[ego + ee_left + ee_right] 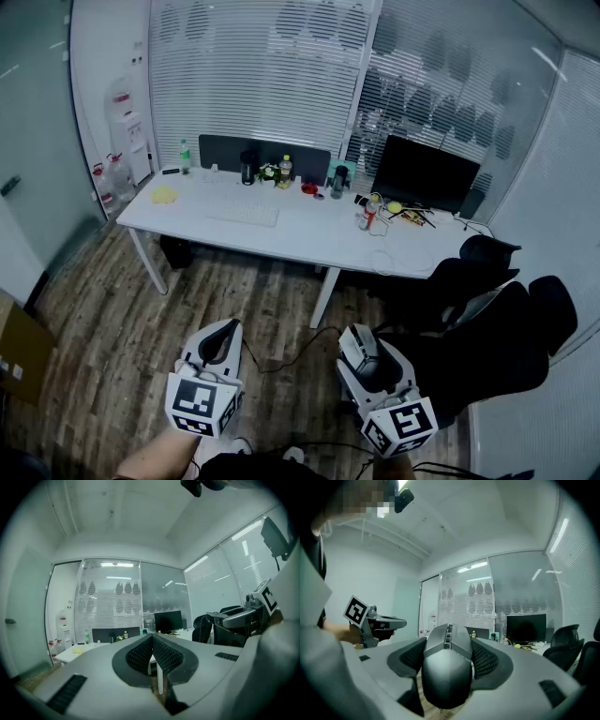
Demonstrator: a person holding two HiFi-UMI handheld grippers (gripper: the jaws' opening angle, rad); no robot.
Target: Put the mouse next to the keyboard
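In the head view both grippers were held low over the wooden floor (103, 319), well short of the white desk (309, 242) that stood ahead of them. The left gripper (228, 326) had its jaws brought together with nothing between them. The right gripper (357, 332) was clamped on the dark mouse (362, 354), which sat between its jaws, far from the desk. The pale keyboard (243, 213) lay on the desk, well ahead of the left gripper and well apart from the mouse. A black monitor (424, 174) stood on the desk ahead of the right gripper and off to its right. A black chair (492, 323) stood just beside the right gripper on its right. A dark cable (281, 362) lay on the floor between the two grippers. In the left gripper view the two ribbed pads met at the tips and held nothing. The desk and the monitor showed far ahead beyond them, and the right gripper showed off to the right. In the right gripper view the mouse filled the gap between the jaws, lengthwise along them. A ribbed pad pressed against each of its sides, so the jaws stood wide on it. The left gripper showed off to the left, and the monitor and the chair lay ahead to the right
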